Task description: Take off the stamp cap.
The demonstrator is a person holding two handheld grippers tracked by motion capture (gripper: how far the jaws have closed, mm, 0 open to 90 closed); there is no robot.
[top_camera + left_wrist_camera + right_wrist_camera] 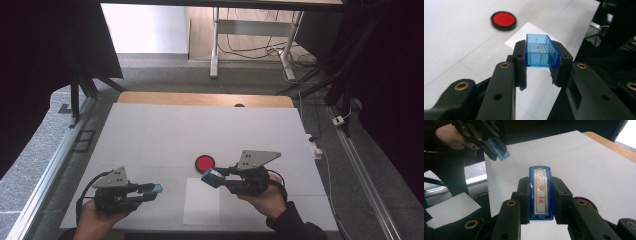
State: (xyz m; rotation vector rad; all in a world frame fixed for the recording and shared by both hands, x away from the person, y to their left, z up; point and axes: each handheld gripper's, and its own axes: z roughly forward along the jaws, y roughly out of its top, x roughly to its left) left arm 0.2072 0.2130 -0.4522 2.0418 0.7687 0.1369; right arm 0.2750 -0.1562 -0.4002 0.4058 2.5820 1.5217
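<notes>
My left gripper (150,190) is low at the table's front left, shut on a clear blue open-topped stamp cap (541,53) that sits crosswise between its jaws. My right gripper (214,178) hovers right of centre, shut on a blue stamp body (541,192) whose white face carries red characters. In the right gripper view the left gripper (495,146) and its blue cap (499,148) appear at the upper left, apart from the stamp. A round red ink pad (204,162) in a black rim lies on the table just behind the right gripper's tip.
A small white paper sheet (201,202) lies near the front edge between the two hands. The white table cover (200,130) stretches back to a wooden edge (205,99). Metal rails run along both sides of the table.
</notes>
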